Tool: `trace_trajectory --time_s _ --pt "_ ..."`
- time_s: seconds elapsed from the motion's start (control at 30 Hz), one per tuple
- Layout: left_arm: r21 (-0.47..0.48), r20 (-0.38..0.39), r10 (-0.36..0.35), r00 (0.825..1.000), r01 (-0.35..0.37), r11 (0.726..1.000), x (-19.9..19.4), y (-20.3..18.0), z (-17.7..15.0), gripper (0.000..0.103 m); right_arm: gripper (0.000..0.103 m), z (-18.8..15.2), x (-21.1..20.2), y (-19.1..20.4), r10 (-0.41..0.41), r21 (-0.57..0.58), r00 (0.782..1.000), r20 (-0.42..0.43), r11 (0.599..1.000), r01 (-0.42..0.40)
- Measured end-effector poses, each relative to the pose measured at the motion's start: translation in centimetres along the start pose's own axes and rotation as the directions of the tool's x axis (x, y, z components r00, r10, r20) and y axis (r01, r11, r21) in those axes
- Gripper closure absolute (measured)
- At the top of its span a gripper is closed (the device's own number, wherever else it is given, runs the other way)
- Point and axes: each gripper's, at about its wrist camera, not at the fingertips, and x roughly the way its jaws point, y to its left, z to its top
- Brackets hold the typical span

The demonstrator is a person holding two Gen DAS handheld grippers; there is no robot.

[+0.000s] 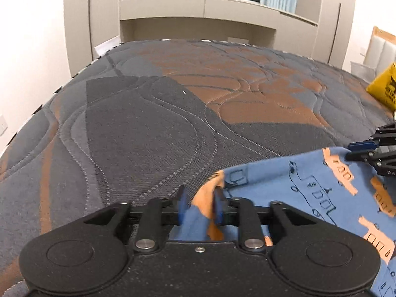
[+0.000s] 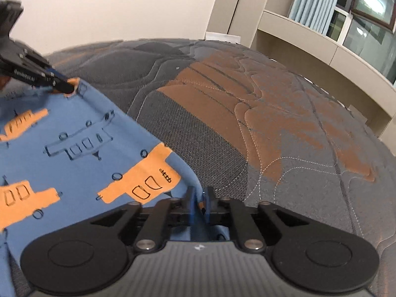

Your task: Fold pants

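The pants (image 1: pixel 309 185) are blue with orange and outlined vehicle prints, and they also fill the left of the right wrist view (image 2: pixel 74 153). My left gripper (image 1: pixel 200 201) is shut on one corner of their edge. My right gripper (image 2: pixel 200 201) is shut on the other corner. The cloth is stretched between the two grippers, just above the mattress (image 1: pixel 148 128). The right gripper shows at the right edge of the left wrist view (image 1: pixel 366 152), and the left gripper shows at the upper left of the right wrist view (image 2: pixel 66 87).
The grey and orange quilted mattress (image 2: pixel 272 123) spreads ahead of both grippers. A yellow bag (image 1: pixel 383 86) lies at its far right. Beige cabinets (image 1: pixel 210 12) and a curtained window stand behind the bed, with a white wall on the left.
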Motion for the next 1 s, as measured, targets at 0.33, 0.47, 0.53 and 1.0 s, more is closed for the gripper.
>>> trace_trajectory --time_s 0.33,0.47,0.53,1.0 --pt "0.027 -0.032 -0.022 0.999 0.023 0.999 0.4 0.8 0.2 0.062 0.042 -0.3 0.7 -3.3 0.145 0.151 0.989 -0.004 0.978 -0.143" --pt "0.026 -0.027 -0.057 0.998 0.058 0.998 0.0 0.0 0.1 0.100 0.095 -0.4 0.7 -3.9 0.196 0.200 0.981 0.009 0.960 -0.194" --pt "0.086 0.009 -0.034 0.999 0.034 0.996 -1.0 -1.2 0.0 0.101 0.096 -0.2 0.0 -3.5 0.174 0.194 0.985 0.013 0.966 -0.173" --pt "0.238 0.228 -0.104 0.968 0.048 0.970 -16.4 -4.7 -5.6 0.101 0.099 -4.9 -17.9 6.6 -0.004 0.005 0.966 0.257 1.000 0.003"
